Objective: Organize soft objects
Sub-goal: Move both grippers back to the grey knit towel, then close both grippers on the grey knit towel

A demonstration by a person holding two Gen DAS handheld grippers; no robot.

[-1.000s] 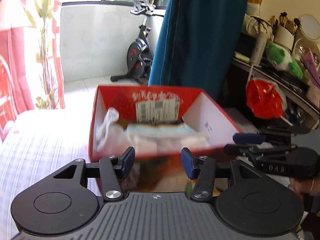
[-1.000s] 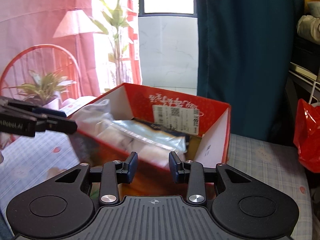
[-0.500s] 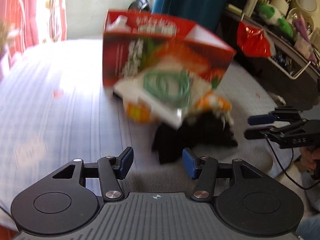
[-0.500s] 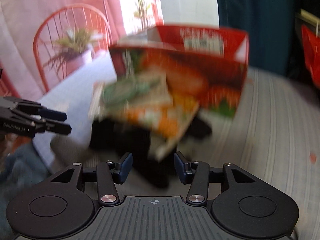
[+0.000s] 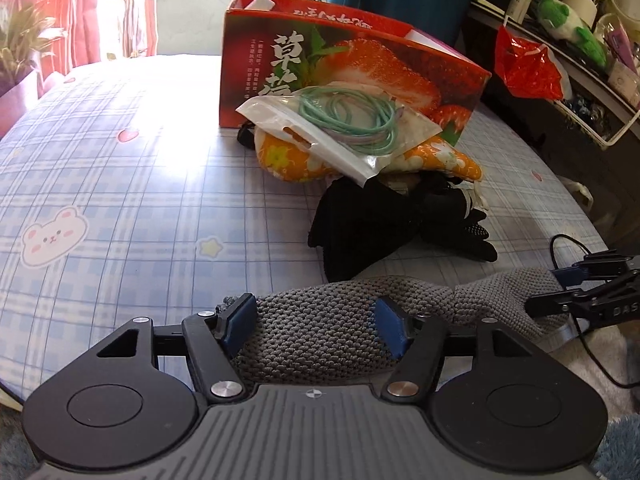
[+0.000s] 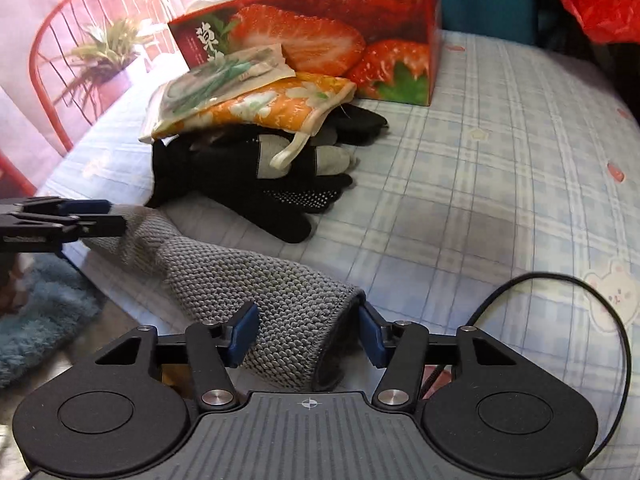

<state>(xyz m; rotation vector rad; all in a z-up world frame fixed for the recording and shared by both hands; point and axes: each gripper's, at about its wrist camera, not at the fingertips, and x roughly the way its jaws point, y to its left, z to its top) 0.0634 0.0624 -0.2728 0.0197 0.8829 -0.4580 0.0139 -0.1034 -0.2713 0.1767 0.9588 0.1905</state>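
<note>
A grey knitted cloth lies along the near edge of the bed; it also shows in the right wrist view. My left gripper is open with one end of the cloth between its fingers. My right gripper is open around the other end. Beyond lies a pile: black gloves, an orange flowered pouch and a clear bag of green hair ties. A red strawberry box stands behind the pile.
The bed has a blue checked sheet. A shelf with a red plastic bag and toiletries is at the right. A red chair and a plant stand to the left of the bed. A black cable lies by my right gripper.
Both grippers have dropped from above the box down to the near edge of the bed and widened around the grey knitted cloth, which now lies between their fingers.
</note>
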